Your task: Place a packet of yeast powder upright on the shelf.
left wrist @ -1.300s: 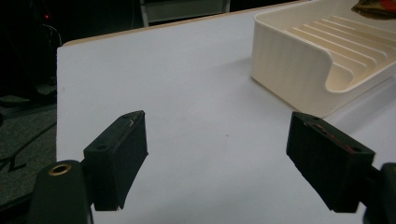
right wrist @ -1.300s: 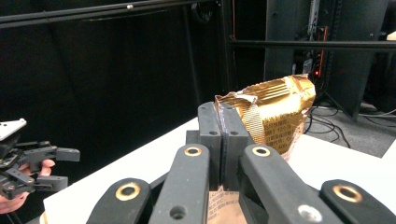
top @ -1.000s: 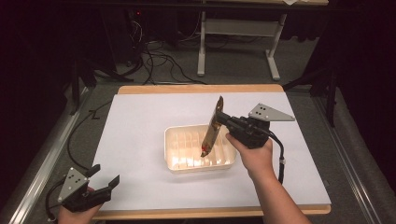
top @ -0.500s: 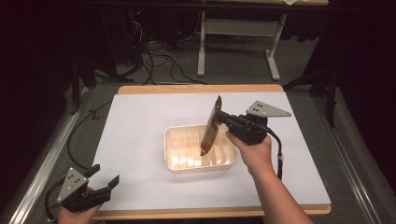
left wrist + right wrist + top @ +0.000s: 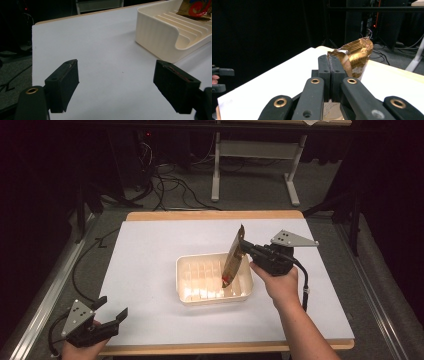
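A gold foil packet [image 5: 233,257] with a red mark at its lower end stands tilted over the cream slatted tray [image 5: 215,299]. Its lower tip reaches down into the tray. My right gripper [image 5: 245,246] is shut on the packet's upper edge, and in the right gripper view the jaws [image 5: 329,58] press together on the crinkled foil [image 5: 355,55]. My left gripper [image 5: 111,307] rests at the table's near left corner, open with nothing between its fingers [image 5: 116,70]. From there the tray [image 5: 155,32] and the packet's lower end [image 5: 197,8] show to the upper right.
The white table top [image 5: 150,250] has a wooden edge at the front and back. Cables and a grey metal stand [image 5: 250,165] lie on the dark floor beyond the far edge. A metal rail [image 5: 45,290] runs along the left side.
The right gripper and the packet have shifted slightly to the right over the tray. The left gripper has not moved.
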`<state>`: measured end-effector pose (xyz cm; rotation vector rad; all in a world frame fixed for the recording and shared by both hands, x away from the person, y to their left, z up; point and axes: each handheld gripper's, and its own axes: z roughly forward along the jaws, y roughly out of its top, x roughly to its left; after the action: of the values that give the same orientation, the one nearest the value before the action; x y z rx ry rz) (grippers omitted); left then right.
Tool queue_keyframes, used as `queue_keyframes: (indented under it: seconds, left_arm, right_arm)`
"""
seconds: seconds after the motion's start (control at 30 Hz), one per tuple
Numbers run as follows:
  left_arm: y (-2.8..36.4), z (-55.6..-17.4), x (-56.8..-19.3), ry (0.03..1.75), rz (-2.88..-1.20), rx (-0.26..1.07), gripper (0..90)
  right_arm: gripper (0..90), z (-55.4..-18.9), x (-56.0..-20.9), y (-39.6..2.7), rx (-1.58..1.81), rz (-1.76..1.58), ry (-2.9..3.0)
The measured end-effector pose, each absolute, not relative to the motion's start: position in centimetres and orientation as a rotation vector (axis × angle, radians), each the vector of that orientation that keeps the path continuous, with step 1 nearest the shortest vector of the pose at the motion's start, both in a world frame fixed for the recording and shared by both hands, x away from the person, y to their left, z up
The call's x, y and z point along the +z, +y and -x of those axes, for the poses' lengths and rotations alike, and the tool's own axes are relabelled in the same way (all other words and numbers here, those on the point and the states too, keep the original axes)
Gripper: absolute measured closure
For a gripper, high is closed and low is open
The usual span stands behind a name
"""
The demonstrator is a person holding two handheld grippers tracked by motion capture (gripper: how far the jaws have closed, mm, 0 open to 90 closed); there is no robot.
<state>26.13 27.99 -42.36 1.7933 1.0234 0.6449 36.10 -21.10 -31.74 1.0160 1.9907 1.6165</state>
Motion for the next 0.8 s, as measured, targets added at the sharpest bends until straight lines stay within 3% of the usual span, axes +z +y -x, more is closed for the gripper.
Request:
queue_keyframes:
  seconds: [0.8]
  left_arm:
    - [27.9,-26.2,-42.4,1.021,-1.799,0.641,21.0]
  right_arm:
    - [90.0,-36.4,-32.8,-21.0,1.551,-1.04,2.01]
